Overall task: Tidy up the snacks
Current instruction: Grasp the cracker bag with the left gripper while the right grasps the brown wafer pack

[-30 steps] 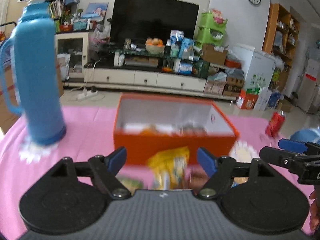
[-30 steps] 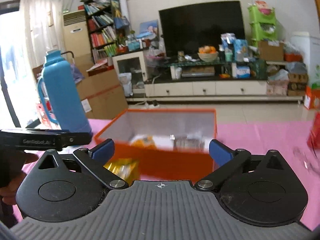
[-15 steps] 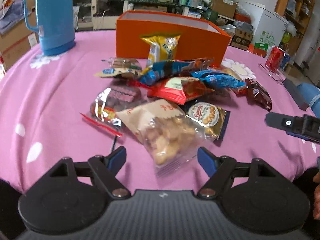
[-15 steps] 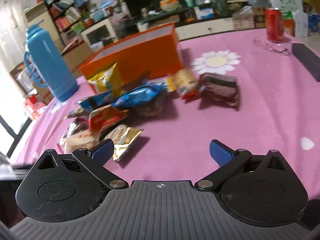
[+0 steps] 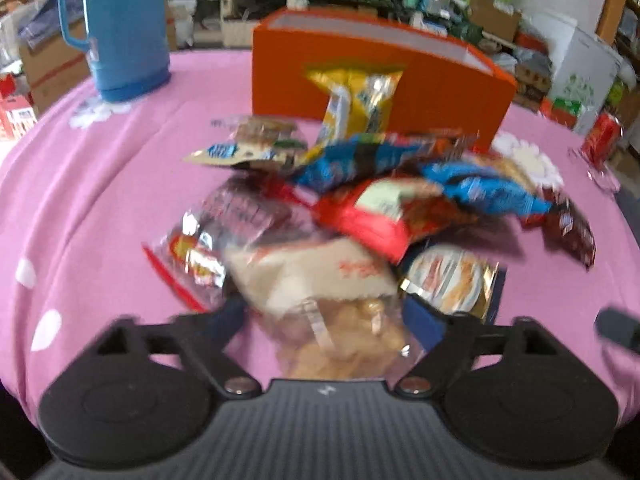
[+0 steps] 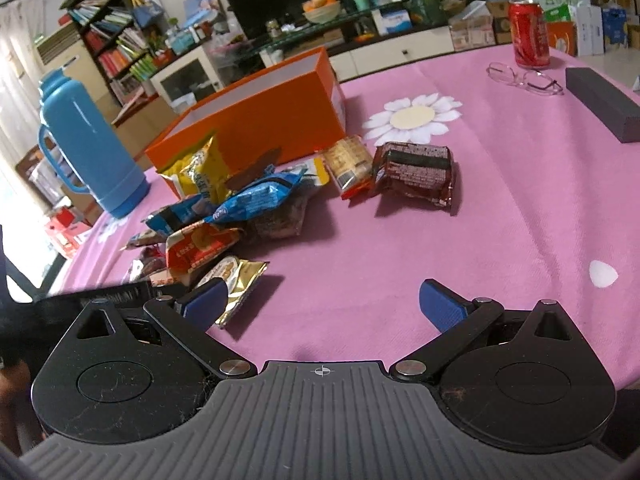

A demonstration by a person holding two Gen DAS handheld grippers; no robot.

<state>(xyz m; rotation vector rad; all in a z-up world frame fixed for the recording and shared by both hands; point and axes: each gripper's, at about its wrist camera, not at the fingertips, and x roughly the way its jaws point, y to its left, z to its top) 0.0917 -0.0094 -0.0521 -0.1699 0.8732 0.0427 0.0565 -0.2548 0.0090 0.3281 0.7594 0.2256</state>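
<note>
Blurred clear snack bag (image 5: 336, 320) lies between the left gripper's (image 5: 332, 320) fingers.

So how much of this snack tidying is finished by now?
Hardly any, it seems. The snack packets lie heaped on the pink tablecloth beside the orange box. The left gripper, jaws just opening, straddles a clear bag of snacks without pinching it; the right gripper is open and empty.

Pink tabletop (image 6: 500, 208) with white daisy print (image 6: 412, 118), bright orange box (image 6: 272, 120), sky-blue flask (image 6: 92, 148). Yellow packet (image 6: 200, 172), blue wrapper (image 6: 256, 196), dark brown pack (image 6: 416, 172), red can (image 6: 529, 34), gold-edged biscuit pack (image 5: 452, 276).
</note>
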